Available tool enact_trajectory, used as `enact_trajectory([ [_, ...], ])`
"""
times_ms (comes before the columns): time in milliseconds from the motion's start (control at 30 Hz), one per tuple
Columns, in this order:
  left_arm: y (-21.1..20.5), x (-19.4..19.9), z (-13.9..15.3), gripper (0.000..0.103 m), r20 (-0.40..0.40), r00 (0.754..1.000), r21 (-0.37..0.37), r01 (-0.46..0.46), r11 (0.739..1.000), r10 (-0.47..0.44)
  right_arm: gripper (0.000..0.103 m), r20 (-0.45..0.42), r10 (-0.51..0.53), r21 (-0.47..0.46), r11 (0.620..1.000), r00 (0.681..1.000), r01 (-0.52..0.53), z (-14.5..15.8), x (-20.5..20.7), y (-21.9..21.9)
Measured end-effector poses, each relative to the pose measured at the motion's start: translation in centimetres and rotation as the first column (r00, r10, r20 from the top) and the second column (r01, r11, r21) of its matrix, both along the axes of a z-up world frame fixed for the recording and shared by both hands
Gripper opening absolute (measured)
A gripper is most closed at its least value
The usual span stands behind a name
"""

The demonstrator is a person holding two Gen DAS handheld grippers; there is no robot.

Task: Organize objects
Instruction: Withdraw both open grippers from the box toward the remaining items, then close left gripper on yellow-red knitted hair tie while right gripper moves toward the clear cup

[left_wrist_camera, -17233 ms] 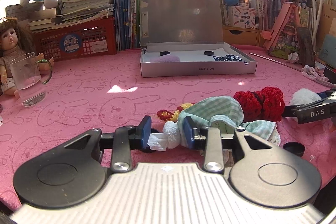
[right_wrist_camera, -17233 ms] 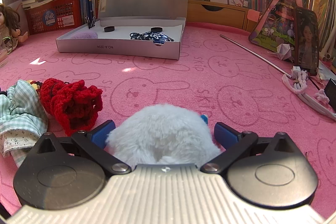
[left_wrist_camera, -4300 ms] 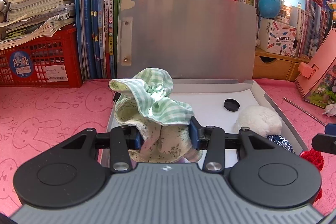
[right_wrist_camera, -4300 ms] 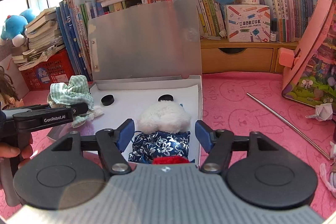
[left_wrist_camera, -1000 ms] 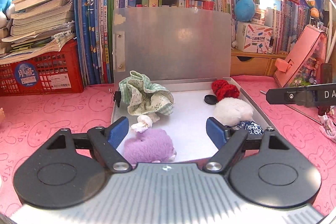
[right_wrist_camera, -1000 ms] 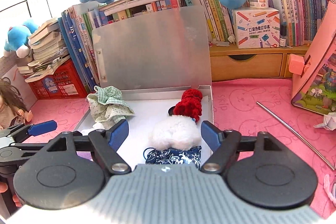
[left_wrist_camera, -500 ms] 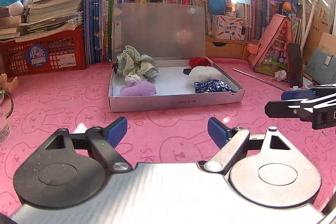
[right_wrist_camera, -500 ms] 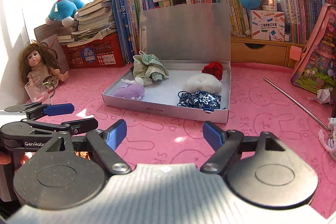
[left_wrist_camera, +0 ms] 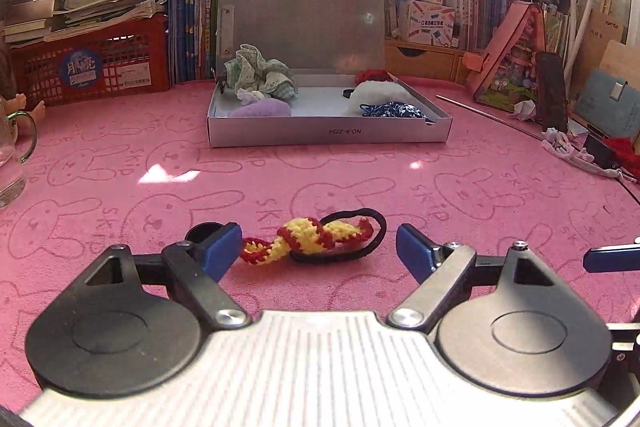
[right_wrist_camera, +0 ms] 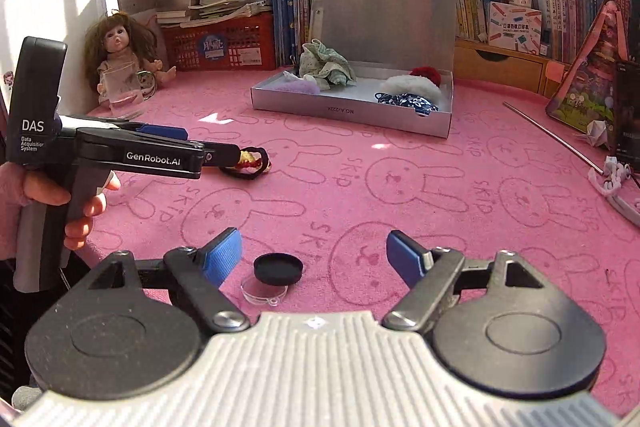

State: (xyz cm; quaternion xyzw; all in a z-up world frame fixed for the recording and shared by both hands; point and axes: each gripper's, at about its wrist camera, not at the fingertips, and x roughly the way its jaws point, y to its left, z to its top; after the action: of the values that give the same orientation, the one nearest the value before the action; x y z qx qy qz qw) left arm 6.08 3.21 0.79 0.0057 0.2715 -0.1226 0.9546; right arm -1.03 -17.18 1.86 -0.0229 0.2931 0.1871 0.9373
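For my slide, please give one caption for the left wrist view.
Open left gripper lined up on a red-and-yellow crochet hair tie on the pink mat, silver box behind.

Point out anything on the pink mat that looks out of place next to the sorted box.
Two strays lie outside the silver box: a yellow-and-red crocheted hair tie between the open left gripper fingers, and a small black cap overlapping a clear disc before the open right gripper. The other soft items sit inside the box.

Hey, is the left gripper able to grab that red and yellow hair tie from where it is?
Probably yes. The left gripper is open, the hair tie lies on the mat between its fingers, nothing blocking.
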Motion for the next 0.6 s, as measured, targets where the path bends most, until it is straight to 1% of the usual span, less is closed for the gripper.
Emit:
enact_trajectory([
  [33,-0.1,0.2,-0.2,0.087,-0.002,1.0,0.002,-0.003,1.0,0.003,0.086,-0.013,0.003,0.001,1.0,1.0,-0.003,-0.4,-0.5,0.2],
  [100,-0.4,0.6,-0.6,0.087,-0.003,1.0,0.011,-0.011,1.0,0.011,0.079,-0.025,0.005,-0.005,1.0,1.0,-0.005,-1.0,-1.0,0.6],
  [167,-0.7,1.0,-0.9,0.087,-0.003,1.0,0.015,-0.015,1.0,0.016,0.069,-0.044,0.003,-0.017,1.0,0.999,-0.004,-1.6,-1.3,1.1],
  [367,-1.3,2.1,-1.5,0.087,-0.017,0.999,0.025,-0.03,0.999,0.03,0.06,-0.066,0.009,-0.008,1.0,0.998,-0.01,-2.7,-1.4,2.1],
  [433,-1.4,2.4,-1.7,0.087,-0.018,0.999,0.026,-0.033,0.999,0.033,0.049,-0.061,0.001,-0.003,1.0,0.998,-0.002,-2.8,-1.1,2.4],
  [467,-1.4,2.4,-1.7,0.087,-0.017,0.999,0.026,-0.033,0.999,0.034,0.044,-0.06,-0.002,-0.002,1.0,0.998,0.002,-2.8,-1.0,2.4],
  [500,-1.4,2.5,-1.7,0.087,-0.017,0.999,0.025,-0.034,0.999,0.035,0.04,-0.06,-0.008,0.002,1.0,0.998,0.008,-2.8,-0.8,2.4],
  [533,-1.4,2.5,-1.7,0.087,-0.018,0.999,0.024,-0.034,0.999,0.035,0.034,-0.061,-0.013,0.004,1.0,0.998,0.013,-2.8,-0.6,2.4],
  [600,-1.4,2.6,-1.8,0.087,-0.02,0.999,0.018,-0.034,0.999,0.035,0.032,-0.06,-0.028,0.0,1.0,0.998,0.028,-2.8,-0.2,2.3],
])
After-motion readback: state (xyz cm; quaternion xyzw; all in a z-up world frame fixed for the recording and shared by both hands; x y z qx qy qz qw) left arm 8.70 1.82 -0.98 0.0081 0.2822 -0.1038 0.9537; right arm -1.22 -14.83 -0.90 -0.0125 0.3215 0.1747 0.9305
